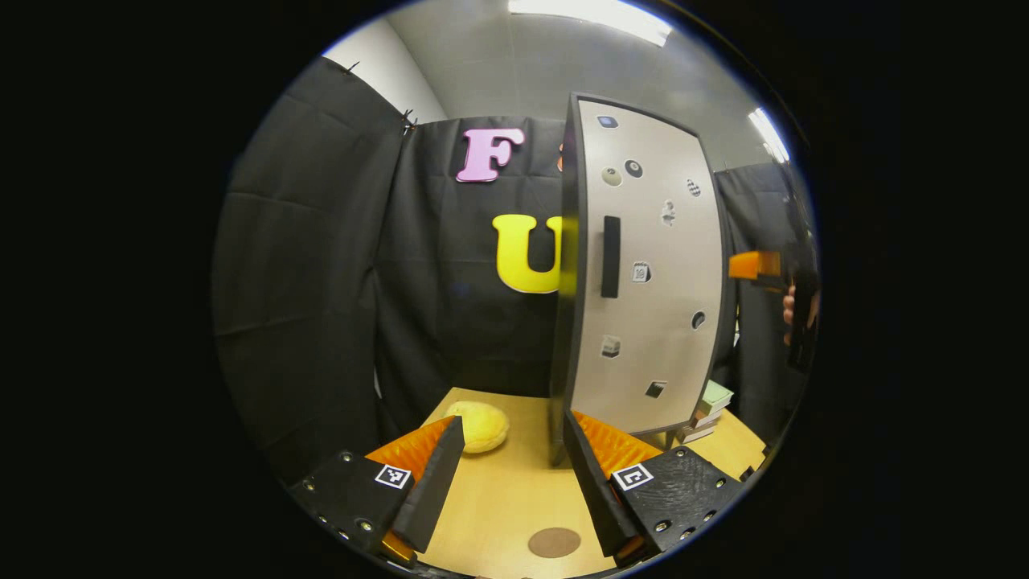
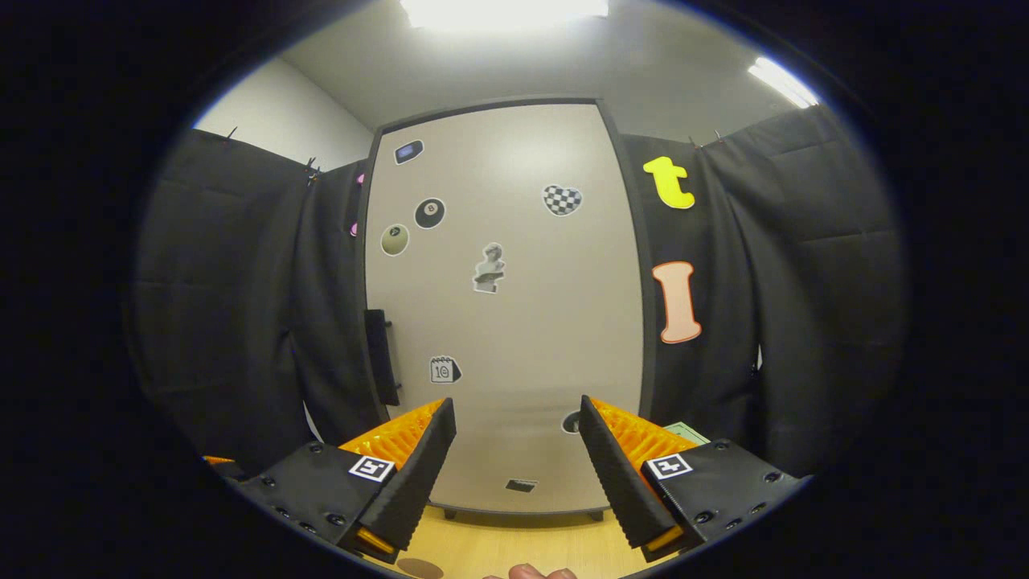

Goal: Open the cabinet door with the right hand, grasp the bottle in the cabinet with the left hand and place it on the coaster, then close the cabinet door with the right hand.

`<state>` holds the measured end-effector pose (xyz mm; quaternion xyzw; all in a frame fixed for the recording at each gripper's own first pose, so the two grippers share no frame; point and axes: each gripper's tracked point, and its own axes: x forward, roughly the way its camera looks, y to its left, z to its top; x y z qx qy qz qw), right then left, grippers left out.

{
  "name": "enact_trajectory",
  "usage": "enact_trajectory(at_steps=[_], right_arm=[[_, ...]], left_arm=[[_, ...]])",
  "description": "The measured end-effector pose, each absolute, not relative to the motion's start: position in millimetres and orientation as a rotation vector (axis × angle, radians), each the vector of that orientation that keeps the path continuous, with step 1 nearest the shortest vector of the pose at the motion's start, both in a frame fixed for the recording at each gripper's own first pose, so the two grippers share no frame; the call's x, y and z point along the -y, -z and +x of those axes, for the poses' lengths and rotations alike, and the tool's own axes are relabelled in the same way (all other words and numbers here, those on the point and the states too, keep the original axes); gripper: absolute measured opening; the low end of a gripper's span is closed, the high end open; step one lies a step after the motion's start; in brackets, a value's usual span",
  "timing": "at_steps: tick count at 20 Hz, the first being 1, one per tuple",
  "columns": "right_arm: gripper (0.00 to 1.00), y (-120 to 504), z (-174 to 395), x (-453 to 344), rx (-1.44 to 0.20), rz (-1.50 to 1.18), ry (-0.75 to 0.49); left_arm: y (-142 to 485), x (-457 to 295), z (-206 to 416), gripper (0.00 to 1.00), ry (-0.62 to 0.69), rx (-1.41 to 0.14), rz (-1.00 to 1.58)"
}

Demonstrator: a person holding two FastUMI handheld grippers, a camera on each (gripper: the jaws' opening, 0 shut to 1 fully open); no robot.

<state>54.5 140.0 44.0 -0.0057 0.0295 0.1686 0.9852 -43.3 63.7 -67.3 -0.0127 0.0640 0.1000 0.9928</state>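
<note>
Cabinet door [image 2: 502, 314] shut: right gripper [image 2: 514, 474], jaws wide and empty, should close squarely on handle [image 2: 381, 356] at door's left edge.

Door [image 2: 502, 305] shut, blocks cabinet front. Table [image 1: 498, 498] left of it open except a yellow lump [image 1: 480, 425].
</note>
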Motion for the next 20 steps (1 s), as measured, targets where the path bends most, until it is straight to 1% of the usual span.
enact_trajectory(at_steps=[4,7,10,11,12,15,16,18,19,20], right_arm=[[0.98,-56,71,-192,-0.060,-0.026,-0.420],[0.98,-71,84,-222,-0.017,-0.025,-0.445],[0.98,-82,95,-254,-0.001,-0.019,-0.469],[0.98,-85,98,-265,0.000,-0.017,-0.487],[0.98,-87,100,-277,0.008,-0.013,-0.504],[0.98,-88,114,-296,0.022,-0.044,-0.484],[0.98,-84,118,-302,0.014,-0.051,-0.473],[0.98,-74,127,-312,-0.021,-0.048,-0.464],[0.93,-68,130,-317,-0.042,-0.040,-0.463],[0.98,-63,133,-322,-0.057,-0.037,-0.464]], left_arm=[[76,-87,-53,0.72,-0.254,-0.138,-0.062],[77,-108,-60,0.72,-0.304,-0.121,-0.071],[85,-128,-63,0.72,-0.349,-0.140,-0.073],[86,-132,-64,0.70,-0.355,-0.141,-0.076],[87,-134,-64,0.70,-0.359,-0.140,-0.077],[92,-141,-66,0.70,-0.379,-0.148,-0.080],[96,-143,-67,0.72,-0.387,-0.153,-0.086],[104,-143,-70,0.72,-0.399,-0.167,-0.105],[108,-144,-71,0.72,-0.403,-0.174,-0.113],[113,-145,-73,0.72,-0.408,-0.181,-0.119]])
